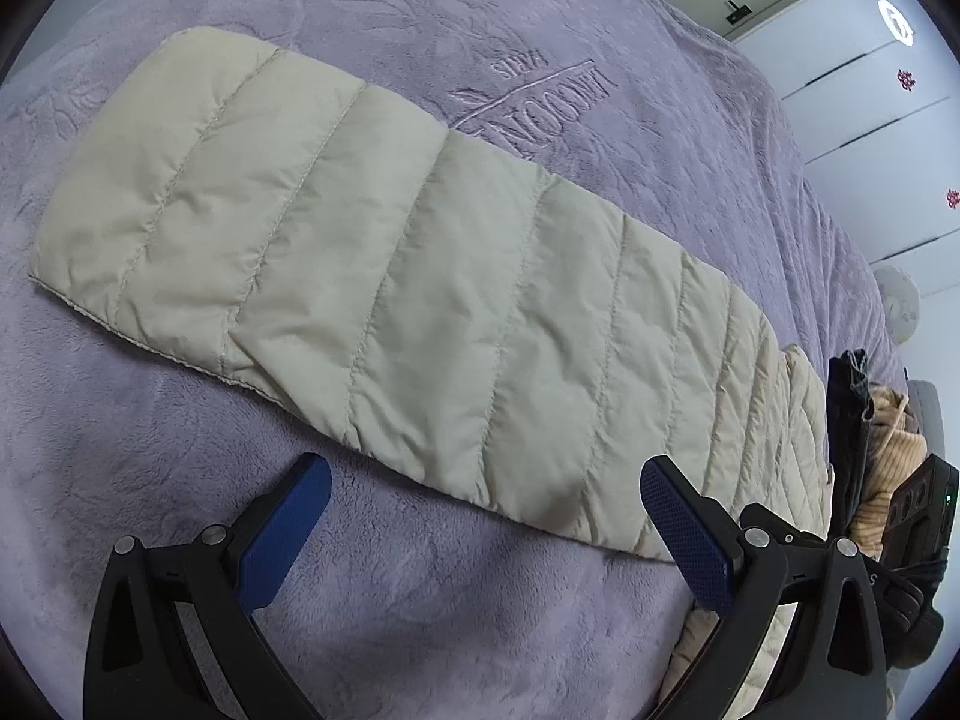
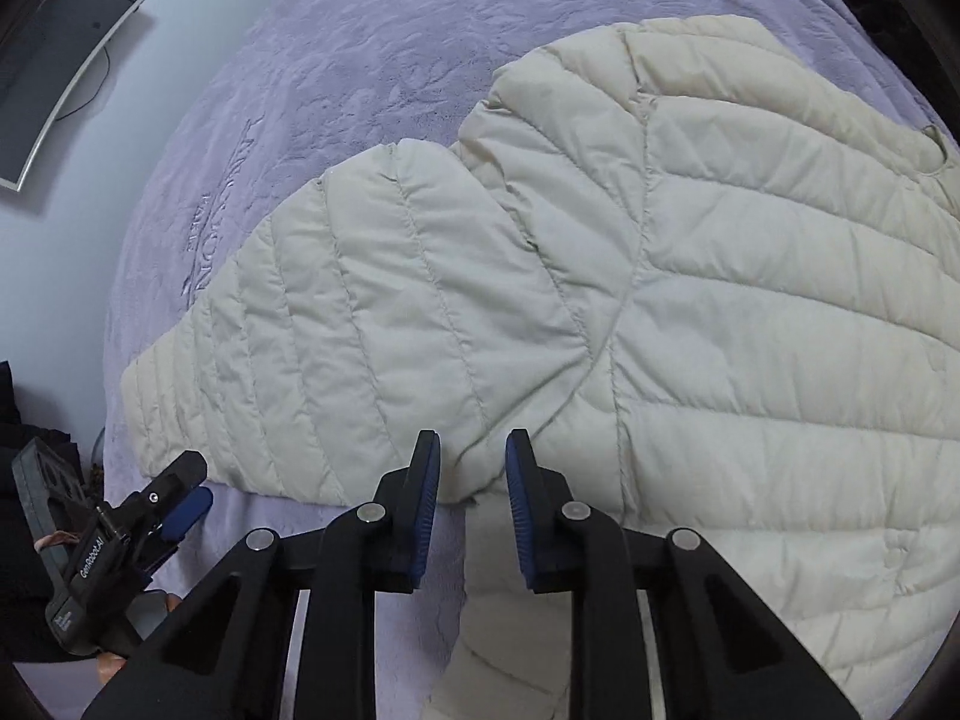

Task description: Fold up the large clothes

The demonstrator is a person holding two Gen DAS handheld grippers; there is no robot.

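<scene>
On the bed: I see the cream quilted jacket (image 2: 690, 300) spread flat on the purple blanket (image 1: 150, 540), body to the right, one sleeve (image 1: 372, 276) stretched out to the left.
Left gripper (image 1: 486, 516): I hold it spread wide and empty, hovering just short of the sleeve's near edge, one blue pad (image 1: 282, 534) over bare blanket, the other over the cloth.
Sleeve: puffy, light and limp by my judgement; it should flop over easily but spring back a little.
Shell fabric: smooth, looks slippery; I expect thin pinches to slide out.
Where to take hold: a stitched seam or the cuff hem (image 1: 72, 294), where the padding is flat, seems best to me.
Right gripper (image 2: 473, 480): I hold it narrowly parted, gripping nothing, poised at the armpit (image 2: 480, 480) where sleeve meets body.
Beyond the bed: a monitor (image 2: 54, 72) against the wall.
</scene>
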